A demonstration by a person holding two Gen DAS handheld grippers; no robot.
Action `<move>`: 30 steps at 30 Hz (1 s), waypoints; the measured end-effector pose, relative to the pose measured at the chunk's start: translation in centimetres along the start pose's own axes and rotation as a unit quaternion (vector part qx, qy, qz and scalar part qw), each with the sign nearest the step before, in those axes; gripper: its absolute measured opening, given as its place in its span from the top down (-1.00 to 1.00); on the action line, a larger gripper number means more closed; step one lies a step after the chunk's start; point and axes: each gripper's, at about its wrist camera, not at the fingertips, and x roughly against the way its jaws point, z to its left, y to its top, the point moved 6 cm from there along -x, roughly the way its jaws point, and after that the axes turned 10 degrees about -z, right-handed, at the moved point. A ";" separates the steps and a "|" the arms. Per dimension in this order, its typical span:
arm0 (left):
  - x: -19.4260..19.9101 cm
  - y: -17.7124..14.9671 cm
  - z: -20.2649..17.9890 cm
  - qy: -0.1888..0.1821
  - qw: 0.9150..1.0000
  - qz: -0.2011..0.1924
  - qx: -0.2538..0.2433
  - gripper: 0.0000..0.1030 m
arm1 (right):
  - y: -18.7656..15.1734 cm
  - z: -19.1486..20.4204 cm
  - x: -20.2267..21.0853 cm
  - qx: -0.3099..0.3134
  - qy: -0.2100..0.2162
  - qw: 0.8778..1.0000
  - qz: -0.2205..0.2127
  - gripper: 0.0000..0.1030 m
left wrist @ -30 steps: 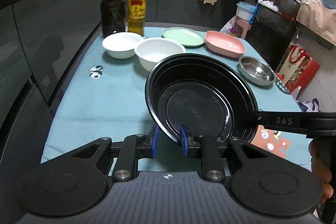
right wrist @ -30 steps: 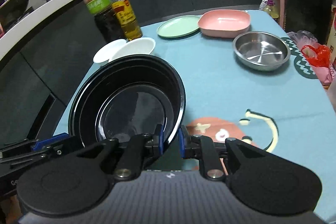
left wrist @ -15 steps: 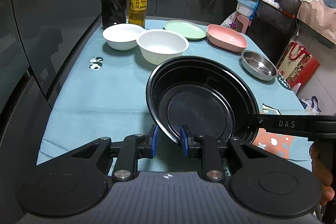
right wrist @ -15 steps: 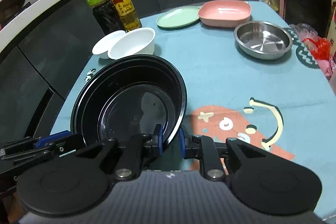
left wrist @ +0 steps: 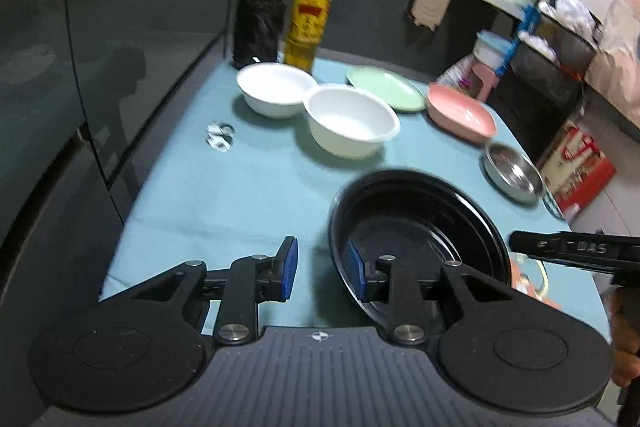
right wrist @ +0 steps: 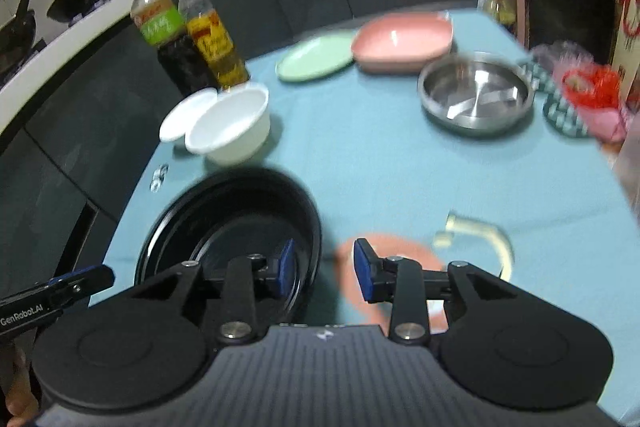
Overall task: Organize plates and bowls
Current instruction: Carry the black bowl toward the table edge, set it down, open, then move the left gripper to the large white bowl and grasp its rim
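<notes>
Black bowl [left wrist: 420,227] holds nothing; both tools spread.

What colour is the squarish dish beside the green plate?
Pink; the squarish dish shows best in the right wrist view, next to the green plate.

Before you: glossy black plastic bowl [left wrist: 420,227]; two smooth white bowls [left wrist: 352,121]; brushed steel dish [right wrist: 476,95]; matt blue cloth table cover [right wrist: 380,167]; matt pink dish [right wrist: 404,41].

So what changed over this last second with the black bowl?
Both grippers let go: the left gripper and right gripper opened their fingers off the round black plastic bowl, which now sits on the blue tablecloth. The white bowls, green plate, pink dish and steel bowl stayed put.
</notes>
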 end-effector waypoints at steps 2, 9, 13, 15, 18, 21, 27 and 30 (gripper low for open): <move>-0.2 0.6 0.3 0.006 1.000 -0.006 0.002 0.49 | 1.1 0.4 0.2 0.017 -0.003 1.000 -0.015 0.29; -2.2 2.9 0.6 0.022 1.000 -0.014 0.006 0.48 | 2.9 0.8 -1.5 0.043 0.001 0.999 -0.008 0.25; -4.0 4.3 0.5 0.027 0.999 -0.014 0.009 0.43 | 4.1 1.1 -3.1 0.050 0.008 0.999 0.006 0.25; -5.2 4.9 0.4 0.027 0.999 -0.011 0.013 0.43 | 4.8 1.2 -4.0 0.052 0.010 0.998 0.012 0.25; -7.1 5.8 0.2 0.027 0.999 -0.003 0.021 0.42 | 6.1 1.5 -5.4 0.052 0.013 0.998 0.021 0.25; -8.9 6.7 -0.2 0.026 0.999 0.003 0.026 0.42 | 7.3 2.1 -7.0 0.061 0.021 0.998 0.029 0.25; -12.6 7.9 -0.7 0.036 0.999 0.019 0.026 0.42 | 8.6 3.2 -10.8 0.066 0.035 0.996 0.055 0.25; -14.0 7.9 -0.8 0.040 0.998 0.033 0.021 0.42 | 8.8 3.7 -12.5 0.064 0.043 0.995 0.068 0.25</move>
